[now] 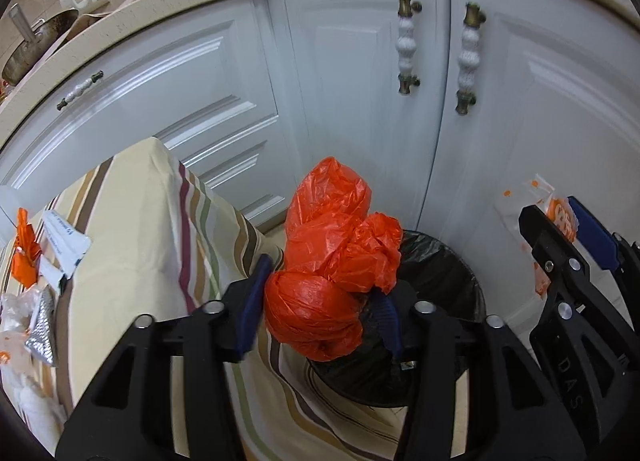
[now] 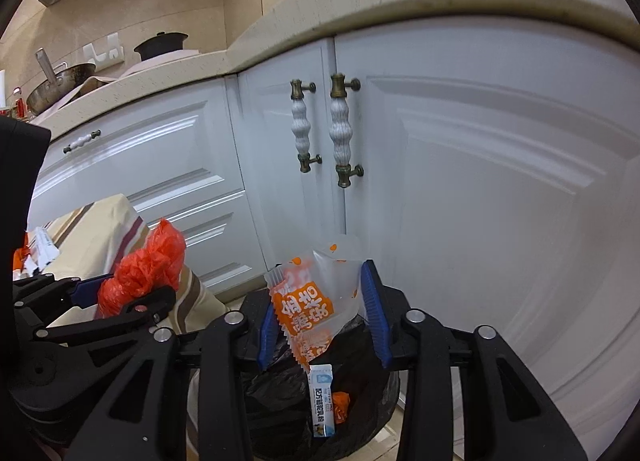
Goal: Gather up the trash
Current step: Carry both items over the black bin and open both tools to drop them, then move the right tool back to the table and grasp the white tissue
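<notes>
A crumpled orange plastic bag (image 1: 328, 261) sits between the blue pads of my left gripper (image 1: 324, 281), above a black-lined bin (image 1: 444, 273). The jaws stand apart, and a dark gap shows beside the right pad. My right gripper (image 2: 320, 301) is also over the bin (image 2: 280, 401), jaws apart. An orange and clear snack wrapper (image 2: 308, 301) hangs loosely between its pads. A white and blue sachet (image 2: 322, 401) and an orange scrap (image 2: 340, 407) lie in the bin. The left gripper (image 2: 128, 293) appears at the left of the right wrist view, and the right gripper (image 1: 554, 213) at the right edge of the left wrist view.
A table with a striped cloth (image 1: 132, 221) stands left of the bin. It holds an orange wrapper (image 1: 24, 249), white sachets (image 1: 66, 241) and a silver foil piece (image 1: 42, 325). White cabinet doors (image 1: 360, 101) with handles rise close behind the bin, under a counter with pots (image 2: 60, 85).
</notes>
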Available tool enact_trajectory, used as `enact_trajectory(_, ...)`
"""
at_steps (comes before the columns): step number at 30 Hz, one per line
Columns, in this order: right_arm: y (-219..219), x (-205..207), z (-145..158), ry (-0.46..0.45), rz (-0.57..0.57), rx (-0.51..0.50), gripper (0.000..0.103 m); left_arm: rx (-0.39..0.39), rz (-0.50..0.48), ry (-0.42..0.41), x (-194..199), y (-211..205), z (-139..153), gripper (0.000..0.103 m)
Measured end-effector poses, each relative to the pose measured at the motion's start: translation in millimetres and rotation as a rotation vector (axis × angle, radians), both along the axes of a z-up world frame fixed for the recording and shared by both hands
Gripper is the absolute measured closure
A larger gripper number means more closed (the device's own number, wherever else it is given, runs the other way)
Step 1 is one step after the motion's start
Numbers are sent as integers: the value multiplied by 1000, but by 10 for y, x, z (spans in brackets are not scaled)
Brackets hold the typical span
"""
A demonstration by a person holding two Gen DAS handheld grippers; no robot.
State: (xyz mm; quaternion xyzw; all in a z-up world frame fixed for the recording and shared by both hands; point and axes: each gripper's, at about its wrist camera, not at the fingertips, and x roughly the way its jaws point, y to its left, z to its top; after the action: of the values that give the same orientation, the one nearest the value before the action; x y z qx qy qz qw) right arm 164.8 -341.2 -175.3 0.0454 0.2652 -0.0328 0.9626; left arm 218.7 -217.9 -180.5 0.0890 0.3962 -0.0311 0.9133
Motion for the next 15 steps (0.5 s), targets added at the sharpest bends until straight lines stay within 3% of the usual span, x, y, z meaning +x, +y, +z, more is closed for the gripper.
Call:
enact_trajectory(1,-11,23,-17,0,-9,-1,50,10,7,1,26,-9,-19,43)
enact_trajectory(4,-73,72,-56,4,-22,16,47,4,13,1,84,1,-38,37)
enact_trajectory(9,-108,23,4,-3,-34,21,46,-17,14,8,93,55,6,34)
enact_trajectory(15,-41,-108,148,-6,-30,17,45,-53,9,-35,-81,178,271,34)
